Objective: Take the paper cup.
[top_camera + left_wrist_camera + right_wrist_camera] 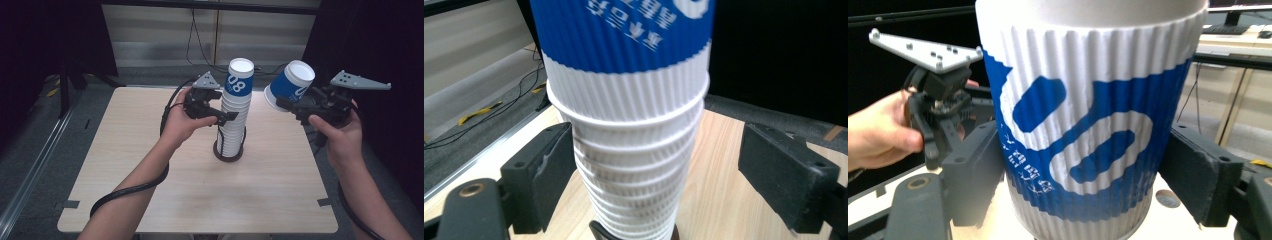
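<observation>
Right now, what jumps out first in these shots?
A tall stack of cups, blue and white, stands mid-table on a dark round base, with the left claw straddling it; one jaw touches it, the other stands off. To its right, the right claw holds a single cup tilted in the air, clear of the stack.

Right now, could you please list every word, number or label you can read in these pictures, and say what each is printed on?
"08": white numerals on the blue band of the top cup of the stack.
"0" and part of a second numeral: on the single cup held in the right gripper.
Small white characters on both cups' blue bands: too blurred to read.
</observation>
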Action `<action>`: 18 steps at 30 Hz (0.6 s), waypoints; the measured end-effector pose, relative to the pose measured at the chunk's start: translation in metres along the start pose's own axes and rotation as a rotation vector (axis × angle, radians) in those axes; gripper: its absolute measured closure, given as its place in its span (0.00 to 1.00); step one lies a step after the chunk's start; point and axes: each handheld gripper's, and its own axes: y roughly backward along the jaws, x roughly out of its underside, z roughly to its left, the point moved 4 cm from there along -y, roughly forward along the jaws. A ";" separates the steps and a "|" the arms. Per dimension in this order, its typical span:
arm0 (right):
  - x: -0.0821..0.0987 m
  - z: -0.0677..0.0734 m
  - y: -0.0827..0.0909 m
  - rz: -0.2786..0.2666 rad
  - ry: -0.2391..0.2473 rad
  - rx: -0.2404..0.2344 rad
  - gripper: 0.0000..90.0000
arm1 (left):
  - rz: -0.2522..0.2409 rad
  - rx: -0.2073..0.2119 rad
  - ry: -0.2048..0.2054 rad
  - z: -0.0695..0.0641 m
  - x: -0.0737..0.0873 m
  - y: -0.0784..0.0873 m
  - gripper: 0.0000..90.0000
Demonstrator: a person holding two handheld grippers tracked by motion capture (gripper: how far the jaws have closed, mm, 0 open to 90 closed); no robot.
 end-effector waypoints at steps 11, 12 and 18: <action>0.041 0.004 -0.004 0.053 0.006 -0.019 0.24 | 0.021 0.030 -0.004 -0.006 0.019 0.009 0.17; 0.044 0.005 -0.004 0.060 0.008 -0.021 0.24 | 0.023 0.038 -0.003 -0.007 0.021 0.010 0.17; 0.063 0.009 -0.009 0.084 0.010 -0.037 0.24 | 0.033 0.063 -0.008 -0.014 0.037 0.013 0.17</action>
